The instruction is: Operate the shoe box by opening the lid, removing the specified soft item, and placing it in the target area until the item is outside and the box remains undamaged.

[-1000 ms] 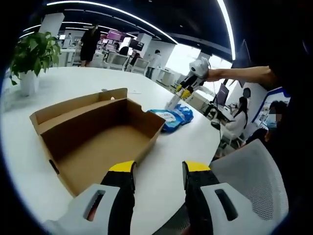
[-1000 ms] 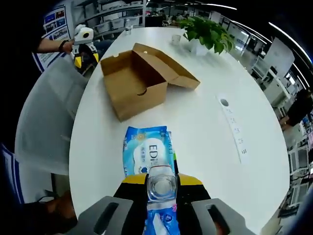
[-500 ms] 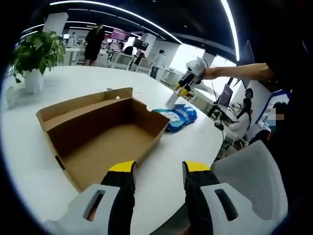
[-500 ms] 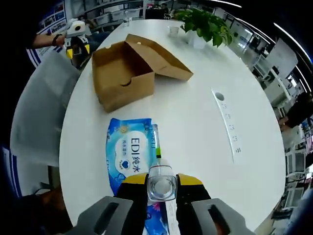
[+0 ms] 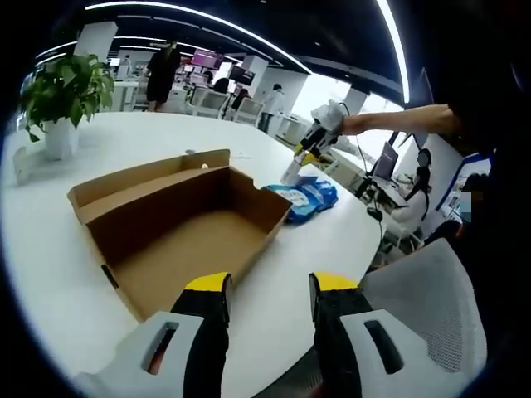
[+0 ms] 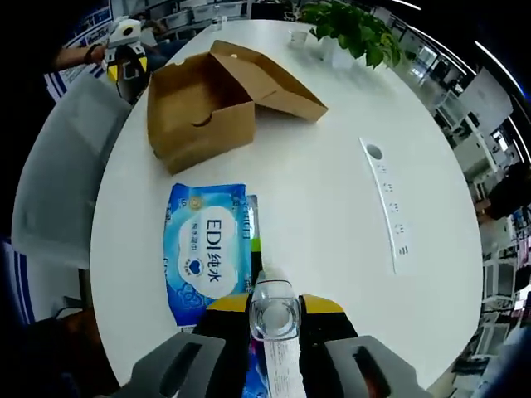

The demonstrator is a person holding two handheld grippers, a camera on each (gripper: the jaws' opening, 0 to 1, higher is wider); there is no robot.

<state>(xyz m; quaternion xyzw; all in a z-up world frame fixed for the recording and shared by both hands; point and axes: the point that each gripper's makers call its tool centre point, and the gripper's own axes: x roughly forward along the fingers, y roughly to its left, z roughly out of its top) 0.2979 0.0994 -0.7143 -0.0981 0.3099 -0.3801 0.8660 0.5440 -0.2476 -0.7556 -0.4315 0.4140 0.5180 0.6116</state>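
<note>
Left gripper view
- Left gripper (image 5: 270, 300): its two yellow-tipped jaws stand wide apart with nothing between them, hanging over the near edge of the white table (image 5: 124, 137).
- Shoe box (image 5: 178, 225): open brown cardboard, its inside bare, lid folded back flat on the far side.
- Wipes pack (image 5: 303, 197): blue soft pack lying on the table just beyond the box's right end, outside it.
- Right gripper (image 5: 318, 139): held by an outstretched arm, poised over the pack's far end; I cannot tell from here whether it grips.
- Potted plant (image 5: 62, 99): on the table at far left, well apart from the box.
- Chair (image 5: 423, 307): white mesh back at lower right.

Right gripper view
- Right gripper (image 6: 274, 311): jaws drawn narrow on the pack's near end, which runs down between them.
- Wipes pack (image 6: 207, 249): flat on the table, near the box.
- Shoe box (image 6: 203, 112): open, lid resting on the table.
- Left gripper (image 6: 124, 46): beyond the box at upper left.
- Power strip (image 6: 388, 203): white, right of the pack.
</note>
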